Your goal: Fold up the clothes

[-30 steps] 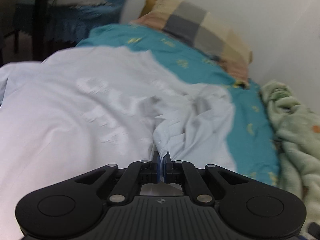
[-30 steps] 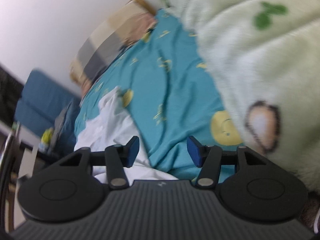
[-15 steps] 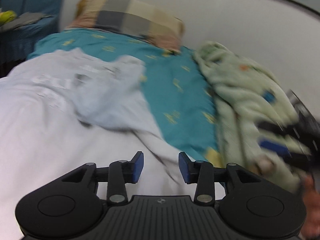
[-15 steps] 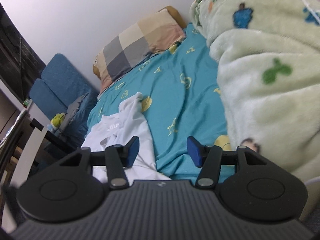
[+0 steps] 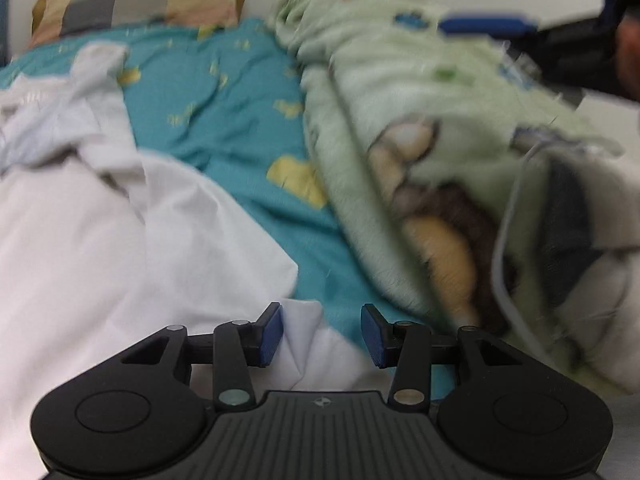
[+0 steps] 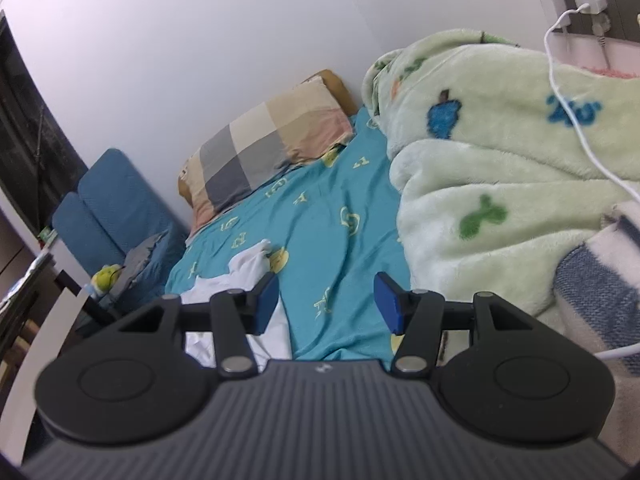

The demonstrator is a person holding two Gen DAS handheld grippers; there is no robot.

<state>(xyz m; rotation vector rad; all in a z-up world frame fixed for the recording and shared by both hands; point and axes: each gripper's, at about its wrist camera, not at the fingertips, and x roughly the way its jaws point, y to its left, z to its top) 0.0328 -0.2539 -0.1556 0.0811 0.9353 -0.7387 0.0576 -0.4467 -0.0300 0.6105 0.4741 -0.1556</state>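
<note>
Left wrist view: the left gripper [image 5: 322,334], jaws just opened and empty, hovers over a corner of the white shirt [image 5: 120,248] lying rumpled on the teal bedsheet [image 5: 240,128]. The right gripper [image 6: 326,302] also stands open, empty, above the sheet. One fold seems released; next, I judge, calls for gripping a fresh edge.

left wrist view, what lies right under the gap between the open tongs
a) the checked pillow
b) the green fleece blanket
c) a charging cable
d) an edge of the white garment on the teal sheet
d: the left tongs stand open and empty, with a corner of the white garment under the gap, lying on the teal sheet; the green fleece blanket lies off to the right.
</note>
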